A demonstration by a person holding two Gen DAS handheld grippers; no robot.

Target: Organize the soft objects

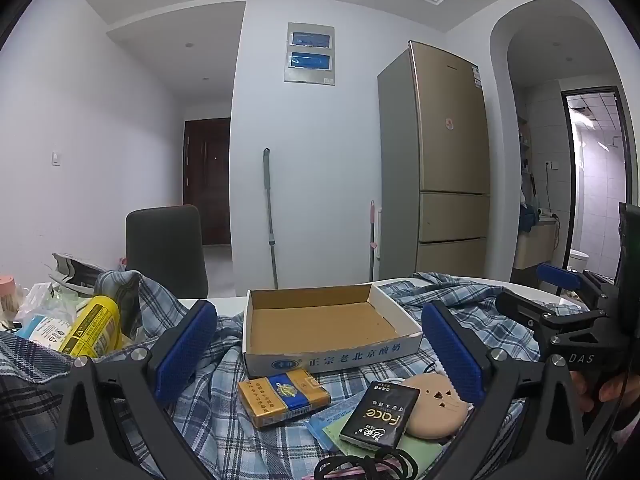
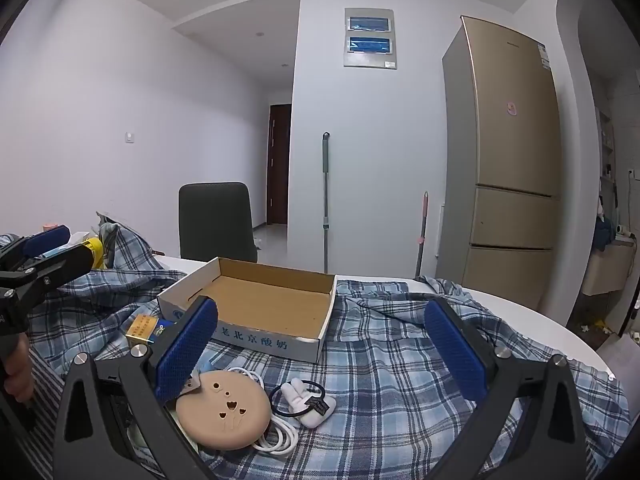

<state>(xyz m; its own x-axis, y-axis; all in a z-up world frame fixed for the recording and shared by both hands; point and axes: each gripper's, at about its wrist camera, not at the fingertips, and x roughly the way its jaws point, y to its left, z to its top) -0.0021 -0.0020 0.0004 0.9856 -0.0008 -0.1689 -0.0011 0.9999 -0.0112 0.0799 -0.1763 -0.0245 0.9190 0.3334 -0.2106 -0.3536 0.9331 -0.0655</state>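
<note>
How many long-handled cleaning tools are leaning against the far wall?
2. A grey-handled mop leans on the white wall right of the dark chair; a shorter pink-handled one stands beside the gold fridge. Their heads are hidden behind the table.

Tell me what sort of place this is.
Probably a home dining area beside a kitchen: a gold fridge against the wall, a mop leaning nearby, and a table under a plaid cloth.

Soft plaid cloth (image 2: 400, 368); matt brown cardboard box (image 1: 320, 328); glossy cigarette pack (image 1: 284, 396); textured blue rubbery pads (image 2: 188, 344).
</note>
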